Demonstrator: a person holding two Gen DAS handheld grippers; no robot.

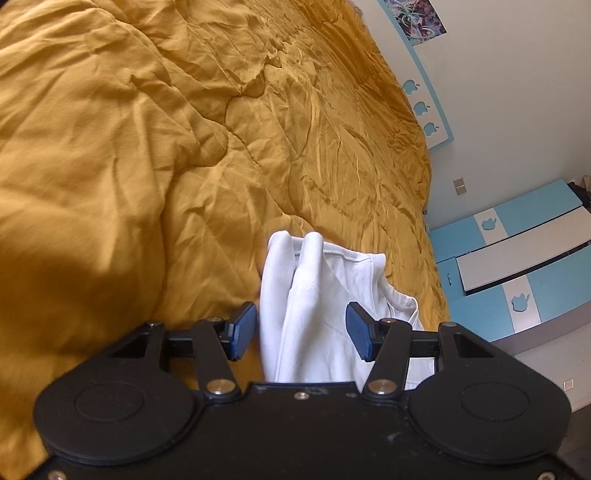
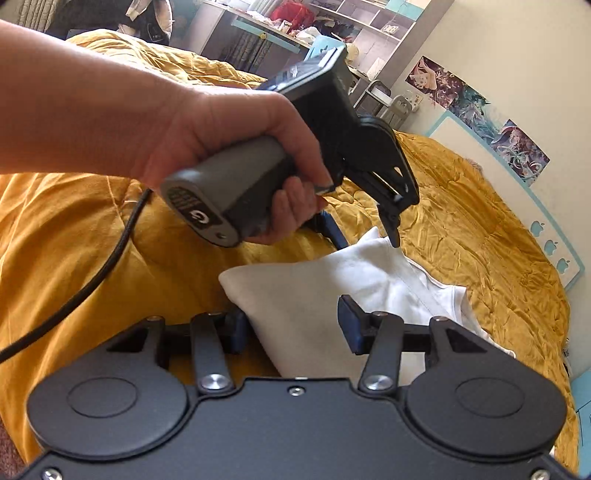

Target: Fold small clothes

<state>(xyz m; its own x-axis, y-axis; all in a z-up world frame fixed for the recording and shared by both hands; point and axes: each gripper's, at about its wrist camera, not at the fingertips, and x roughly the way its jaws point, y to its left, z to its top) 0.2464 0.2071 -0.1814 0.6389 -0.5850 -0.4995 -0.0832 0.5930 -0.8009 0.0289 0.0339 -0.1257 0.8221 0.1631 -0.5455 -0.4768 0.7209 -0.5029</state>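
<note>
A white garment (image 1: pixel 317 295) lies bunched in thick folds on the mustard-yellow bed cover (image 1: pixel 147 147). In the left wrist view it runs up between the blue pads of my left gripper (image 1: pixel 302 330), whose jaws stand wide; a strip of yellow shows beside the left pad, so they are open. In the right wrist view a person's hand (image 2: pixel 221 122) holds the left gripper (image 2: pixel 367 240), its tips at the raised far edge of the garment (image 2: pixel 314 288). My right gripper (image 2: pixel 295 326) hangs over the garment's near part, jaws apart around the cloth, open.
The rumpled bed cover (image 2: pixel 461 221) fills most of both views. A black cable (image 2: pixel 92 280) trails from the left gripper's handle. A blue-and-white cabinet (image 1: pixel 517 258) stands beyond the bed's right edge, and cluttered shelves (image 2: pixel 332 22) stand at the far wall.
</note>
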